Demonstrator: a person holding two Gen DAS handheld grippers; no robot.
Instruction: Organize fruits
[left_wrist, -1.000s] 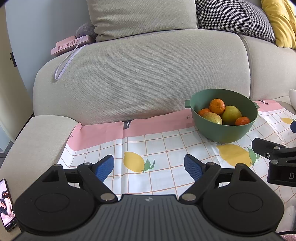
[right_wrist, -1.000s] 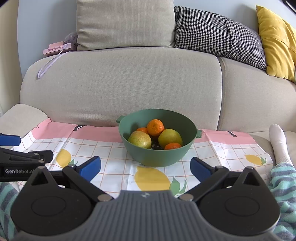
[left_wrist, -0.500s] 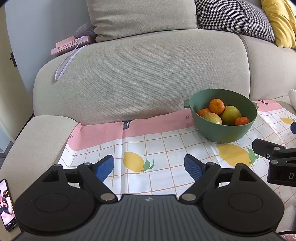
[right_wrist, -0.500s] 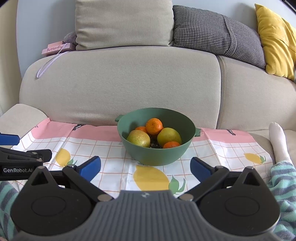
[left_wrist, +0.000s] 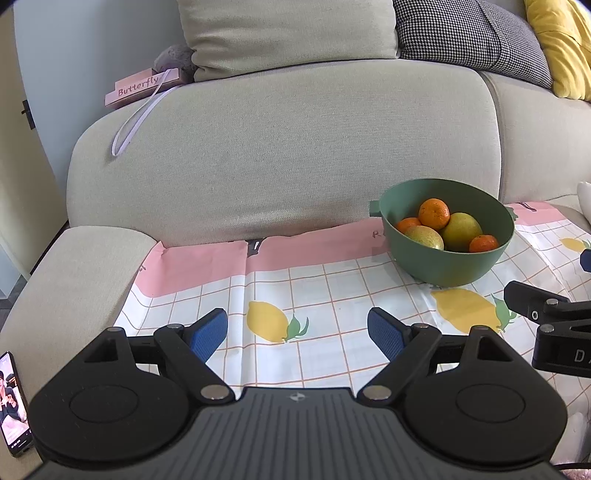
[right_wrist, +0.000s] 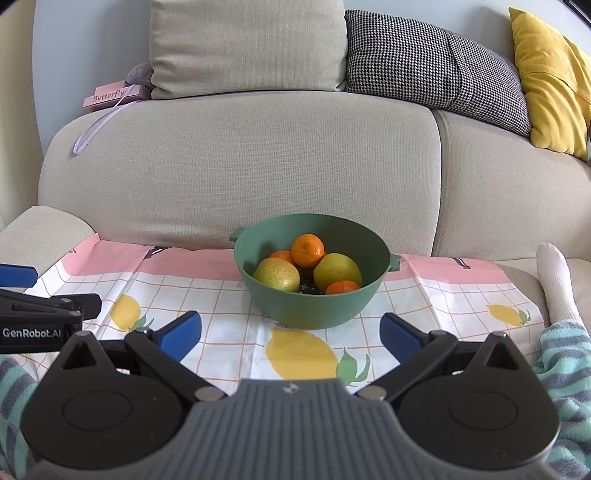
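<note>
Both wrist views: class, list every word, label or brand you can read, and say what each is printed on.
"Butterfly": on the pink box on the sofa back.
"GenRobot.AI": on the side of the left tool, seen from the right wrist view.
"D": a cut-off label on the right tool, the rest out of frame.
Small dark print on the cloth's pink band: unreadable.
Phone screen: unreadable.

left tongs (left_wrist: 297, 328): black, blue pads | right tongs (right_wrist: 290, 335): same | white sock (right_wrist: 556, 280) | teal-grey striped trousers (right_wrist: 565, 354)

Bright, soft daylight; sharp centre, fisheye-bent edges perhaps slightly blurred.
</note>
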